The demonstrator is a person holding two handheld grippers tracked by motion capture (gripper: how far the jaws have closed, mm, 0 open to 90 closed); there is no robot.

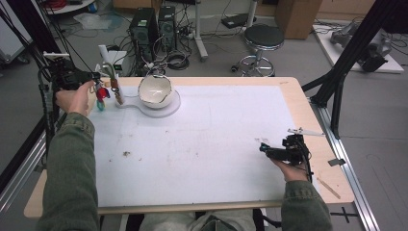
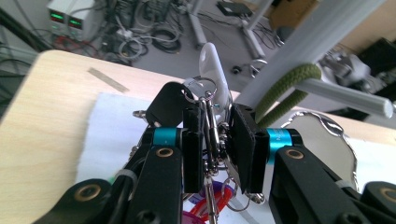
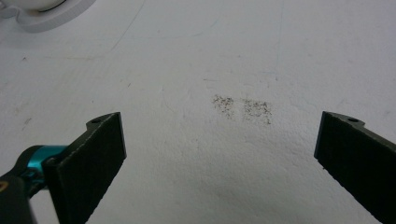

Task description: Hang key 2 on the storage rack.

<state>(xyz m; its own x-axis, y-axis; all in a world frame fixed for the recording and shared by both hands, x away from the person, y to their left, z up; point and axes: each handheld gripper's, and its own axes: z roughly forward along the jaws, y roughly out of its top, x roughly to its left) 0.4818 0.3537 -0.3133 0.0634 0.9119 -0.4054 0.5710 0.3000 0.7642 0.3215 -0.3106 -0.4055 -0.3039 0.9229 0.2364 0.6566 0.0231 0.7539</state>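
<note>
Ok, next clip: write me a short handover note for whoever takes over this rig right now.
Left gripper: shut on the key bunch, pinching its metal rings; coloured tags hang below. It is held at the table's far left corner beside the white hook stand.
Right gripper: open, holding nothing, low over the bare white mat at the near right.
White bowl sits on its clear base just right of the stand.
Done: the keys are picked up and brought to the stand.
Left: probably hang the bunch on the stand's hook, though I cannot tell whether a ring already catches it, then release.
</note>
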